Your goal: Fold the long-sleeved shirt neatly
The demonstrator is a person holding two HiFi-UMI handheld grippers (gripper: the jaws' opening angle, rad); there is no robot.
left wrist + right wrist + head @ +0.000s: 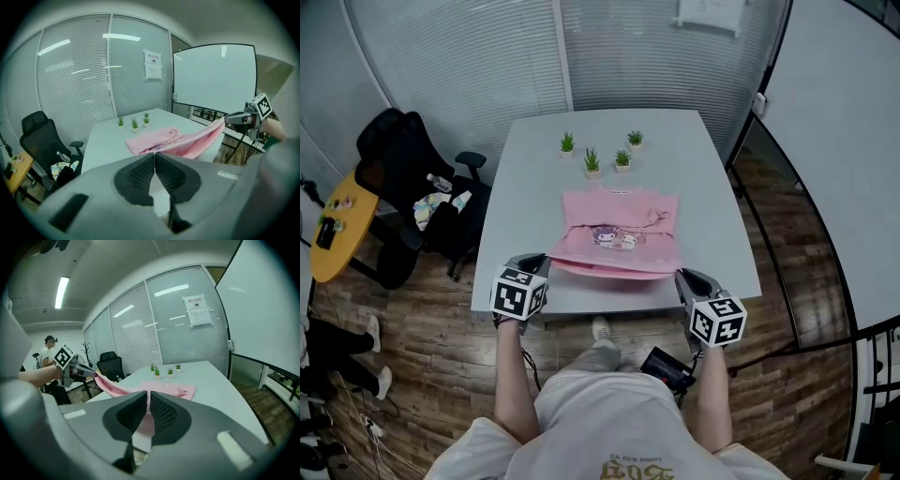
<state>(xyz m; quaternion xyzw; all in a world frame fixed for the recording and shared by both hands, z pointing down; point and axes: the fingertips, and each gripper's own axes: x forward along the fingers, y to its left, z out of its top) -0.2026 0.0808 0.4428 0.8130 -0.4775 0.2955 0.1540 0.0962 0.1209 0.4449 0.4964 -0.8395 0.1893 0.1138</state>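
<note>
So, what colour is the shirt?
The shirt is pink with a small cartoon print; the head view shows it best.

The left gripper point(154, 155) has its black ribbed pads pressed together at the near edge of the grey table point(105, 140), pinching the hem of the pink long-sleeved shirt point(159, 138). That hem is lifted off the table and stretched taut to the right gripper point(227, 119), which is held off the table's right side with its marker cube showing. The rest of the shirt lies on the table's middle, small potted plants point(135, 123) stand at its far end, a black office chair point(40, 136) stands off its left side, and a whiteboard point(213, 77) rises beyond its right side.
</note>
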